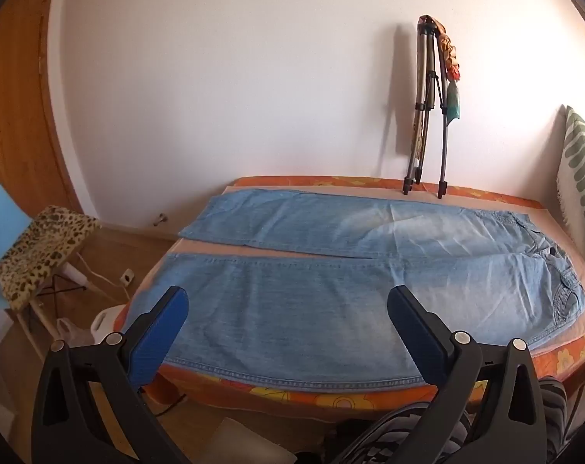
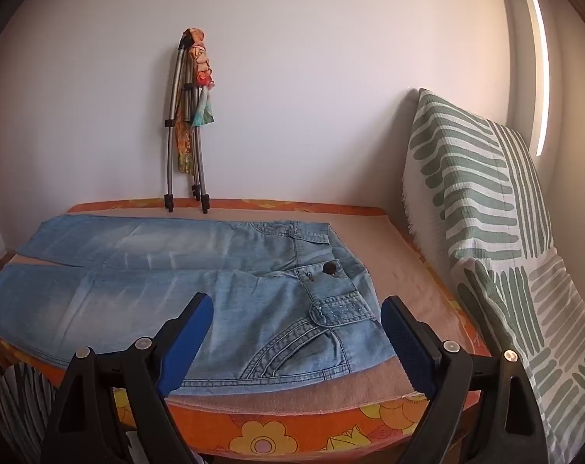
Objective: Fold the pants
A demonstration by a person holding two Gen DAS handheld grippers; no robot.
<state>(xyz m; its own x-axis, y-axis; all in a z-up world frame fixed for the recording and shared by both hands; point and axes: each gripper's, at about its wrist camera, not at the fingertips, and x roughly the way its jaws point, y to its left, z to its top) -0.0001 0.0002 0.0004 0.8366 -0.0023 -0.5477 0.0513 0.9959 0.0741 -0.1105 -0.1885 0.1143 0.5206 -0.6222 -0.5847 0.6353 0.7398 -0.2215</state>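
Light blue jeans (image 1: 331, 270) lie flat and unfolded on a table with an orange flowered cloth (image 1: 331, 394). The two legs run side by side to the left and the waist is at the right. My left gripper (image 1: 288, 297) is open and empty, above the near leg close to its hem end. In the right wrist view the jeans (image 2: 215, 282) show their waistband, dark button and front pocket. My right gripper (image 2: 296, 305) is open and empty, hovering over the near hip and pocket at the table's front edge.
A folded tripod (image 1: 427, 116) with a bright scarf leans on the white wall at the table's back edge. A green-and-white patterned textile (image 2: 485, 212) stands along the right side. A chair with a leopard cushion (image 1: 41, 251) stands left of the table.
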